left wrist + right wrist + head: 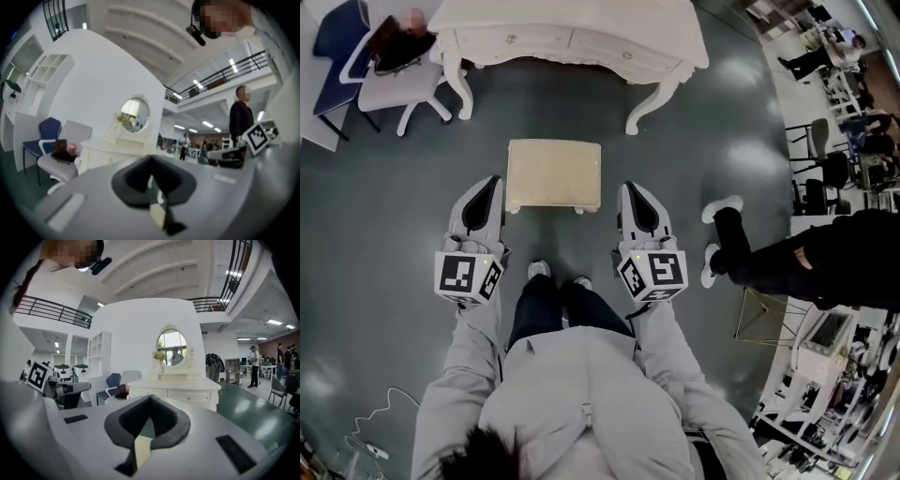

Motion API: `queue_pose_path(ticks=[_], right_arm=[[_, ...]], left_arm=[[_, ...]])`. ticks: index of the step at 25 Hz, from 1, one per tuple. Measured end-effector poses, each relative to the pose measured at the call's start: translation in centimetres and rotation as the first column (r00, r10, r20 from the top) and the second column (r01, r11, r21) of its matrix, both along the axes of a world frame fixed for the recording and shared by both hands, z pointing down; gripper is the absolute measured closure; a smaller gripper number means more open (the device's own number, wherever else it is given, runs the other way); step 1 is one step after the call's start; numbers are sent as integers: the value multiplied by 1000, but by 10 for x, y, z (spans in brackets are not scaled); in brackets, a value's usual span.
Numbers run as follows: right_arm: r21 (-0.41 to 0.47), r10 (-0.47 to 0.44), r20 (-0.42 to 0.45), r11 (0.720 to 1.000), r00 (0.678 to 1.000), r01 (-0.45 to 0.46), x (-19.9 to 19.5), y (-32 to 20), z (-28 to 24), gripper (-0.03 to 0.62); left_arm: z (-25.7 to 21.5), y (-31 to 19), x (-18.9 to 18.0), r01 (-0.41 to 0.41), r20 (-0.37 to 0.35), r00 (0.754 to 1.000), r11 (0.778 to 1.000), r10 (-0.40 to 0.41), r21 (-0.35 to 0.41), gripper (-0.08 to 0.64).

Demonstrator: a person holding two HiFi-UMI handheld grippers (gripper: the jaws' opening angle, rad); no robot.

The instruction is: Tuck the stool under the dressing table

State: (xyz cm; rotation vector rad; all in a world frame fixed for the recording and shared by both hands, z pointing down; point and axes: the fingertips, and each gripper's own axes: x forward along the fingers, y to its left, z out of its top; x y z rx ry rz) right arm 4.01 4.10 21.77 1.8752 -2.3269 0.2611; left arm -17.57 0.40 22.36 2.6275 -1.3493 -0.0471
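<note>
Flanking the stool (553, 175), the left gripper (493, 184) and right gripper (629, 190) are hovering, both clenched shut and empty. Uneven pushing could be sending the stool skewed into a leg of the dressing table (581, 39).

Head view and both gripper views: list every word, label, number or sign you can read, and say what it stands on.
No readable words or numbers anywhere.
Left tool and right tool: their cubes carry square black-and-white code patterns, not letters.
Stool, dressing table: no print visible.
</note>
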Motion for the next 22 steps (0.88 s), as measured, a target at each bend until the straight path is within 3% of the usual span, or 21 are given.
queue_pose_path(ticks=[11,22], right_arm=[[-192,48,37,981,998,-40,21,-4,123,585],[-337,27,25,941,999,-17,33,6,251,481]], left_arm=[[121,3,18,-40,84,995,981,57,-192,549],[253,11,34,-64,145,982,939,119,-337,458]])
